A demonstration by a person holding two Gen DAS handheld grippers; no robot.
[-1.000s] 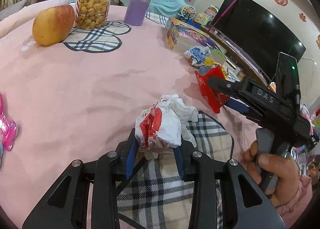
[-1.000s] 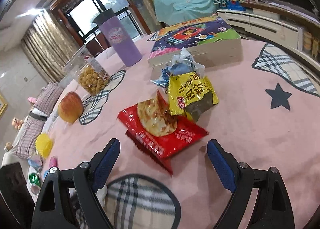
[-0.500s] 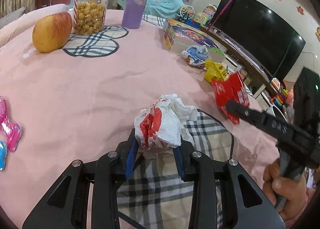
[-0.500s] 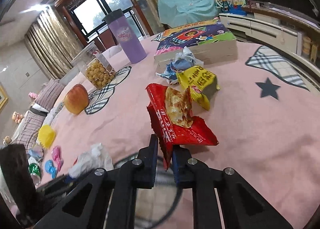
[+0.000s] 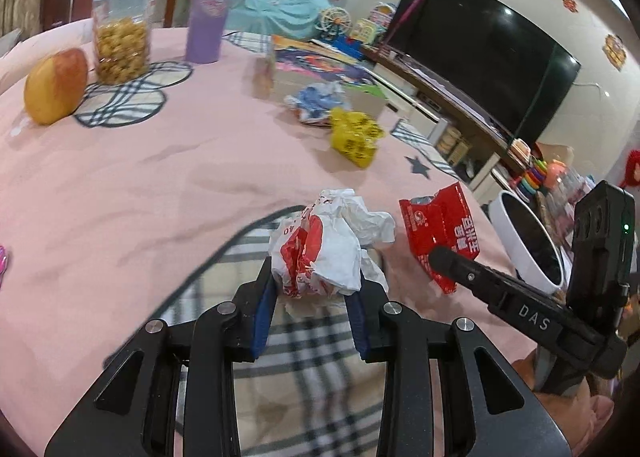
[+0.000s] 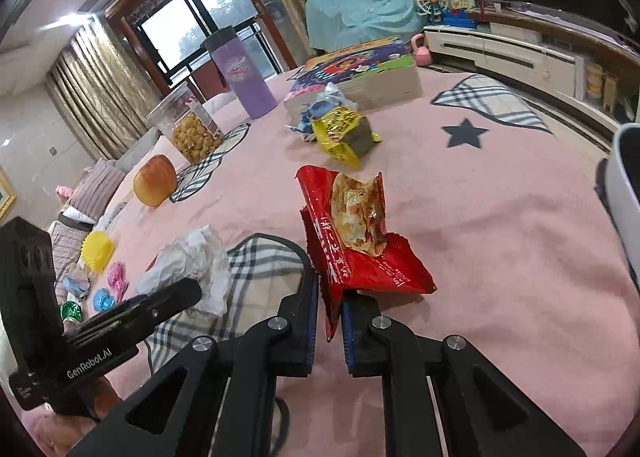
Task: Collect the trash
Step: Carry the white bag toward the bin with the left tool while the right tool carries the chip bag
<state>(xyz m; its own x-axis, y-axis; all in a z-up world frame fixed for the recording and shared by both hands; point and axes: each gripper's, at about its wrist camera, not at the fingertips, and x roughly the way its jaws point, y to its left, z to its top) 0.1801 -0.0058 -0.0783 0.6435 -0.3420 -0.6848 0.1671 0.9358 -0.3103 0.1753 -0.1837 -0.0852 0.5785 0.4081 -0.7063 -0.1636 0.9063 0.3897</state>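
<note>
My left gripper [image 5: 314, 293] is shut on a crumpled white and red wrapper [image 5: 324, 245], held just above the pink tablecloth. The same wrapper [image 6: 192, 261] shows in the right wrist view beside the left gripper's black body. My right gripper [image 6: 331, 309] is shut on the lower edge of a red snack bag [image 6: 352, 233], lifted off the cloth; the red snack bag [image 5: 440, 229] also hangs at the right of the left wrist view. A yellow wrapper [image 6: 344, 131] and a blue and white wrapper [image 6: 324, 105] lie further back. A white bin [image 5: 528, 241] stands beyond the table's right edge.
On the pink tablecloth [image 6: 480, 197] stand an apple [image 6: 154, 181], a jar of snacks [image 6: 192, 125], a purple tumbler [image 6: 240, 73] and a colourful box [image 6: 360, 73]. Small toys [image 6: 100, 281] lie at the left. A television [image 5: 480, 49] hangs behind.
My right gripper shut on the red snack bag and lifted it off the table, carrying it toward the right. Both hands shifted right, bringing the white bin into view.
</note>
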